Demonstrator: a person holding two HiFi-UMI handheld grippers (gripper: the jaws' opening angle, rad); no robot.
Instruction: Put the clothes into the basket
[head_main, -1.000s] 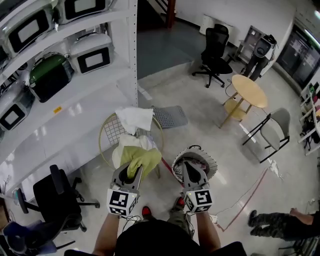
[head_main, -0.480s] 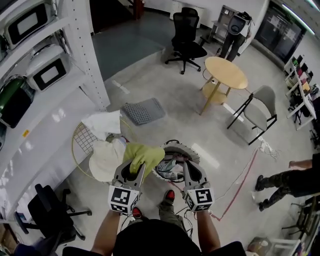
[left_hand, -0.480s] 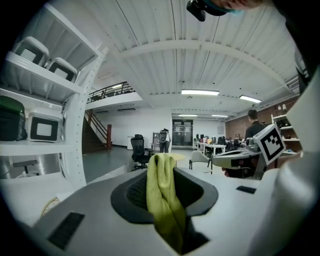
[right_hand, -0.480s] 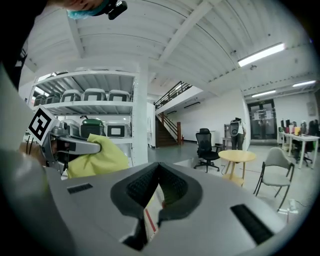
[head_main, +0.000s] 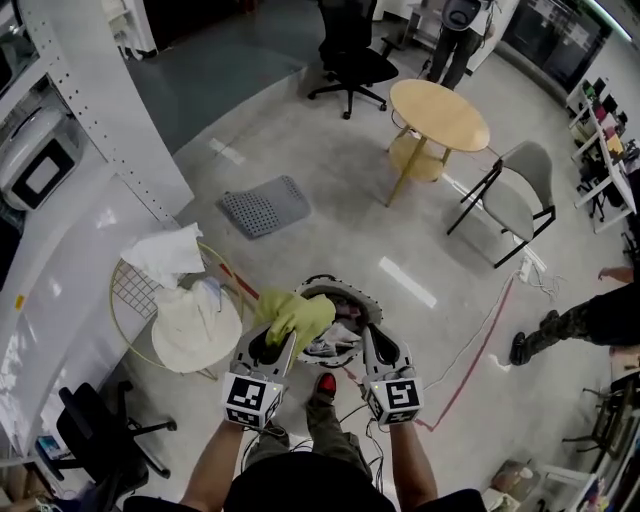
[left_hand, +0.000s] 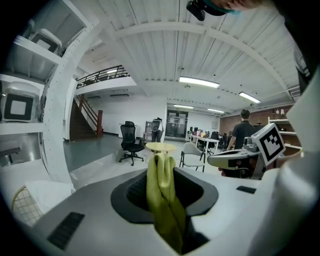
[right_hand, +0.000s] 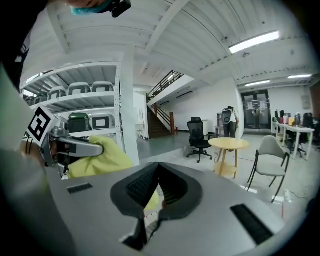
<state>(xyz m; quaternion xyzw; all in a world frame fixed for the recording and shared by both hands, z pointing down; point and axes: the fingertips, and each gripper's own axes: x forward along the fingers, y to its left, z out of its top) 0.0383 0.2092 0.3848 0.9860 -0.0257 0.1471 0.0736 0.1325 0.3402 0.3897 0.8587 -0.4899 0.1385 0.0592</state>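
Left gripper (head_main: 273, 342): clenched on a yellow-green cloth (head_main: 298, 316); in the left gripper view a fold of it stands up between the two pads and hangs down past them.
Right gripper (head_main: 368, 340): jaws pressed together with nothing between them (only a sliver of the cloth shows behind the tips).
Cloth's place: bunched ahead of the left gripper, lying across the left rim of the basket (head_main: 372, 308) in the head view; whether it touches the rim I cannot tell.
Basket: round, pale perforated wall, on the floor just ahead of the person's feet, with patterned clothes already inside; the right gripper's tip is at its right edge.
Wire stool (head_main: 122, 300): to the basket's left, its gold ring near the basket, a white cloth (head_main: 160, 255) and a cream cloth (head_main: 195, 325) heaped on it.
Left boundary: a white shelf rack (head_main: 95, 120) closes that side; a black chair (head_main: 100, 440) sits by its near end.
Open floor: bare concrete ahead and to the right of the basket, up to a grey mat (head_main: 262, 205), a round wooden table (head_main: 438, 112) and a grey chair (head_main: 520, 195).
Floor line: a red cable (head_main: 470, 365) runs from near the feet out to the right.
Far right edge: a person's leg (head_main: 570, 325), well apart from the basket.
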